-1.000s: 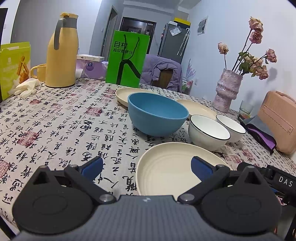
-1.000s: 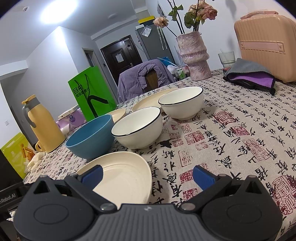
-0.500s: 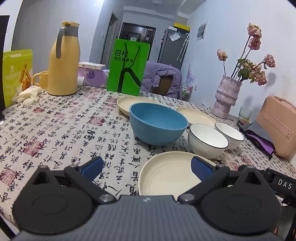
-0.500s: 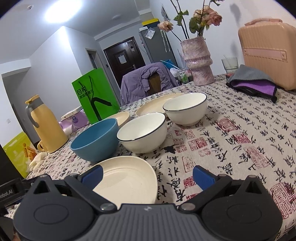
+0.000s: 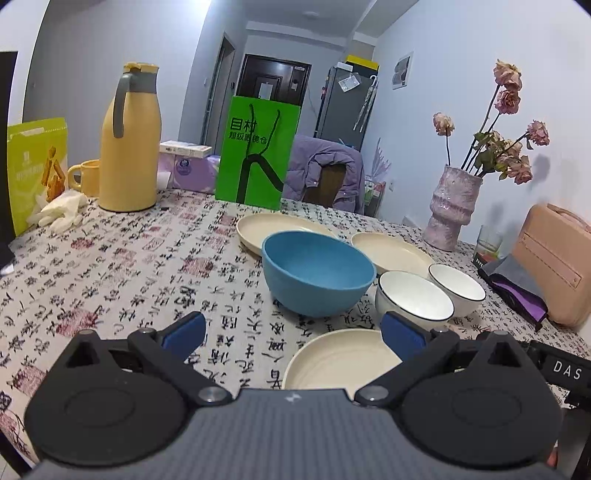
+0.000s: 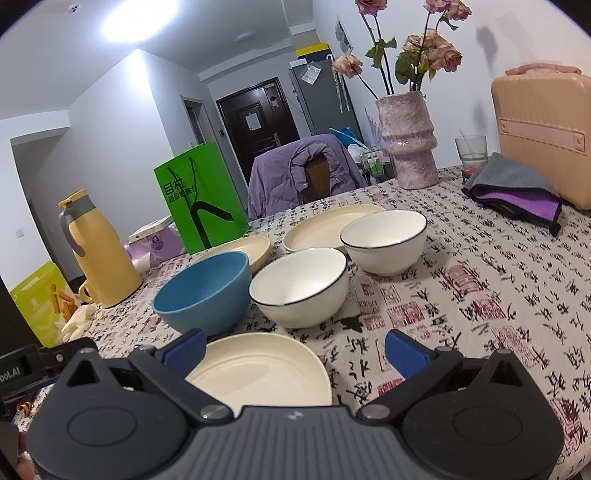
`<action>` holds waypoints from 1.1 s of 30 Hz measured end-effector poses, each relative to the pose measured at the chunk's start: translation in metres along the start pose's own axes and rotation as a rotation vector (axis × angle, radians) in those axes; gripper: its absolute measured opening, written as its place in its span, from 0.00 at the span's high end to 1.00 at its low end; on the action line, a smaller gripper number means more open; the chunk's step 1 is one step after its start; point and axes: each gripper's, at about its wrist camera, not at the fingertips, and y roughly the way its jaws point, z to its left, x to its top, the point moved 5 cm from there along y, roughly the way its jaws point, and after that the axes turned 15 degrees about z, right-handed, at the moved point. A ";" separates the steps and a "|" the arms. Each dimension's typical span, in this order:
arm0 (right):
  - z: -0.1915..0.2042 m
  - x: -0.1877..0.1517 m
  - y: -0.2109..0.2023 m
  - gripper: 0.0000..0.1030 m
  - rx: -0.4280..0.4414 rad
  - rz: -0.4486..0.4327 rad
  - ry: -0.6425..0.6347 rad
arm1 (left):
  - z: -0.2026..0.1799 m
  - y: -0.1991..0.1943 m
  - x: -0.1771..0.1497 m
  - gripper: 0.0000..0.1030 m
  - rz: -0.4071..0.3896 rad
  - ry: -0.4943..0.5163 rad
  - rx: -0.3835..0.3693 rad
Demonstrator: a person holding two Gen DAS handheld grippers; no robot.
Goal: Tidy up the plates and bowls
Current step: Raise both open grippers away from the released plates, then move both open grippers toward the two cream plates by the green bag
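With both the left gripper and right gripper spread wide and empty, the nearest cream plate, lying just ahead before the blue bowl, is best gripped by its rim.

walls: pale grey | door: dark | ceiling light: on | chair: jacket-draped

You see the surface covered in a cream cloth printed with black calligraphy and red seals. Nearest the green bag with black lettering lie cream plates; before them, a blue bowl and white bowls with dark rims. Left of the bag stands a yellow jug, grey-handled.
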 end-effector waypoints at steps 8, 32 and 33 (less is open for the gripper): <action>0.013 0.017 -0.004 0.00 0.003 -0.006 -0.030 | 0.003 -0.004 0.016 0.00 -0.021 0.004 0.014; 0.039 0.077 0.005 0.00 0.017 -0.049 -0.114 | 0.015 -0.010 0.079 0.00 -0.094 0.014 0.047; 0.039 0.080 0.006 0.00 0.019 -0.048 -0.113 | 0.015 -0.009 0.082 0.00 -0.098 0.016 0.050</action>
